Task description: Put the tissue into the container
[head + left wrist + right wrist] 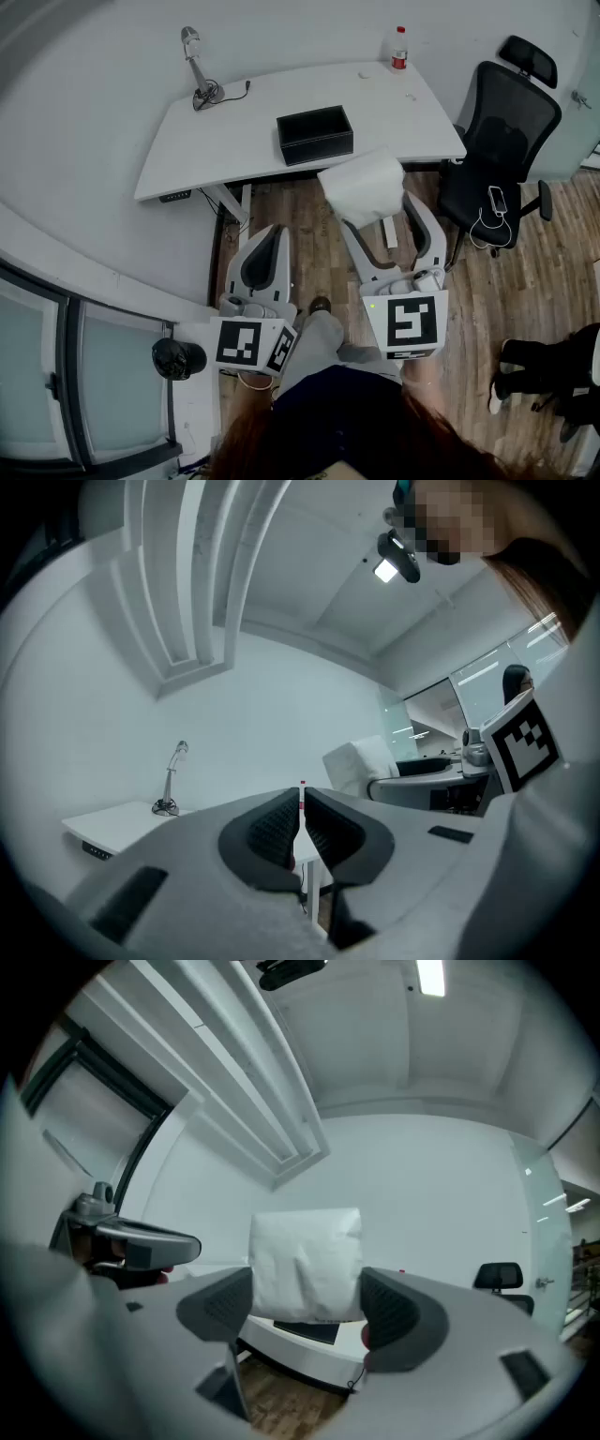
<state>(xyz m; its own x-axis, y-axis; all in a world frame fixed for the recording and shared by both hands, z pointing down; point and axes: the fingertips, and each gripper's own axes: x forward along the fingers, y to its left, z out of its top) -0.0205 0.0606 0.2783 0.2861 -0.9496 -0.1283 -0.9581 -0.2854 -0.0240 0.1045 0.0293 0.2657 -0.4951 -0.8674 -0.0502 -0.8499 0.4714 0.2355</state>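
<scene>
Short of the worktop [216,131] and its container [317,147], up in the air: tissue [363,186] clamped by its sides in wide-spread right tongs [370,202]. Left tongs [267,248] closed, empty. Likely to slip from so soft a grip, or snag the container rim if lowered off-centre.

We're in an office: a white desk [216,141] stands against the wall [103,66] with a black mesh swivel chair [502,131] beside it and a desk lamp [195,67] on top. Wood-plank flooring [511,300] underfoot, glass partition panels [37,375] to the left.
</scene>
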